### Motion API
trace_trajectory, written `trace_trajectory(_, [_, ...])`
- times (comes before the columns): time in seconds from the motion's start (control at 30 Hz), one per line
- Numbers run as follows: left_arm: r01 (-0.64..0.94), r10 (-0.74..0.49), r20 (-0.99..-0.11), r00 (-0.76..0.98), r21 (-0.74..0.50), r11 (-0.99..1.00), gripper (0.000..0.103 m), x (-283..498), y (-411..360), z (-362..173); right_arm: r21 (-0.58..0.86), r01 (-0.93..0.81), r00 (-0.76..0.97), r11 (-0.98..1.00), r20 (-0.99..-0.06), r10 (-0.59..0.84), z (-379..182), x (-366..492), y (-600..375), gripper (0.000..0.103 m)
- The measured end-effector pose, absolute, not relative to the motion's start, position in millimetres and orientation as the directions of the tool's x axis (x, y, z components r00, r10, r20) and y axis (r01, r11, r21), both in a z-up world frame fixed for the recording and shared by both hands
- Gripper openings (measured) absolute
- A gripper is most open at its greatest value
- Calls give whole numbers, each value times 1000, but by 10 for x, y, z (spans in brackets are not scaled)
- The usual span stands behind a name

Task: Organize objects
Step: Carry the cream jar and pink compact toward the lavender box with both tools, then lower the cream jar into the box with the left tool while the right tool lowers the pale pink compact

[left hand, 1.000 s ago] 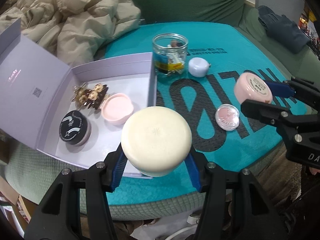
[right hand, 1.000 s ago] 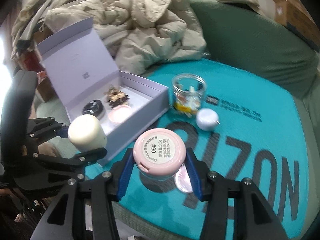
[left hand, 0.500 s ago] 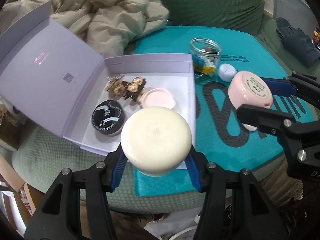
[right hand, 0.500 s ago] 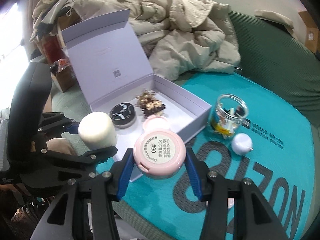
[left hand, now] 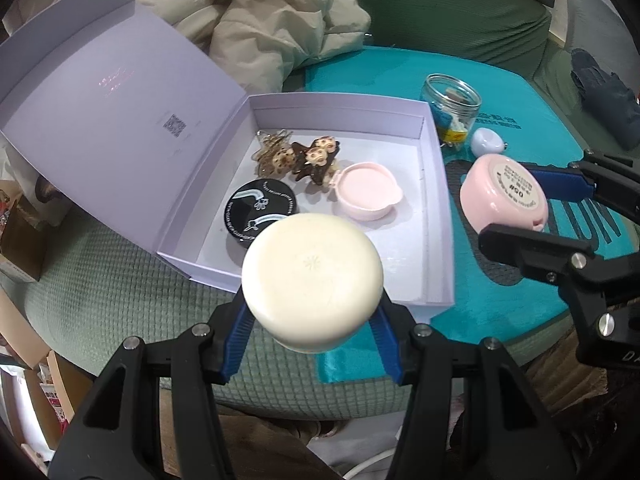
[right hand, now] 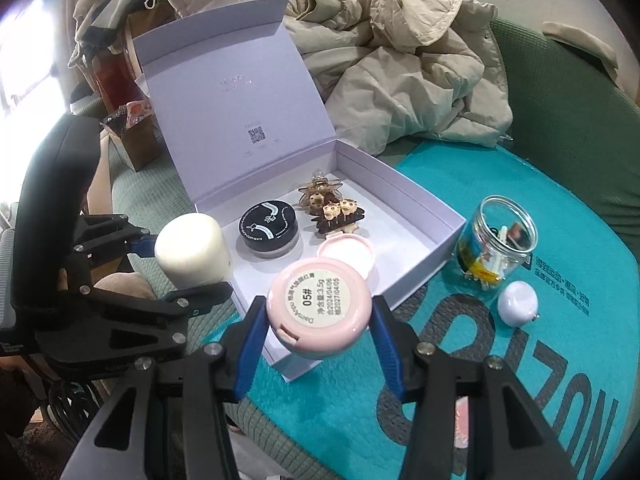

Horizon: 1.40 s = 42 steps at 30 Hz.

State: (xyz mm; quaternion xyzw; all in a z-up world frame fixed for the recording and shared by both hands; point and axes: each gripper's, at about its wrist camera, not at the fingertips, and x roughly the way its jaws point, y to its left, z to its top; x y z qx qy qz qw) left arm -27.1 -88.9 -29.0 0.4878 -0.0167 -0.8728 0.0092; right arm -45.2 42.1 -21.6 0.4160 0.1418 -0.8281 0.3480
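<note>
My left gripper (left hand: 312,334) is shut on a cream round jar (left hand: 312,280), held over the near edge of the open lilac box (left hand: 424,120). In the right wrist view that cream jar (right hand: 192,250) hangs at the left in the left gripper (right hand: 176,260). My right gripper (right hand: 318,340) is shut on a pink compact (right hand: 318,310) with its label side up, just above the box's (right hand: 404,192) near corner. The pink compact (left hand: 504,196) also shows in the left wrist view, right of the box, in the right gripper (left hand: 532,204). Inside the box lie a black jar (left hand: 260,212), a pink case (left hand: 366,196) and brown hair clips (left hand: 304,156).
A glass jar (left hand: 454,108) of small items and a small white egg-shaped thing (left hand: 486,142) stand on the teal mat (right hand: 540,360) right of the box. A beige quilted jacket (right hand: 400,60) is heaped behind. The box lid (right hand: 232,92) stands up at the left. Green sofa fabric (left hand: 100,288) surrounds the mat.
Both grippers have carried their loads leftward, from over the teal mat to the box. The box now sits nearer the middle of each view; both grips are unchanged.
</note>
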Motion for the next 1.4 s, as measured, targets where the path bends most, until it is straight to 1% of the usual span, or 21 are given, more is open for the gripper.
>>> trace_trajectory(0.67, [28, -14, -863, -506, 0, -1000, 52, -517, -1206, -434, 35, 707, -376, -707, -827, -418, -421, -753, 138, 52])
trace_trajectory(1.4, [24, -1, -867, -499, -12, -1000, 52, -880, -1447, -496, 30, 719, -343, -694, -853, -393, -678, -1161, -96, 52])
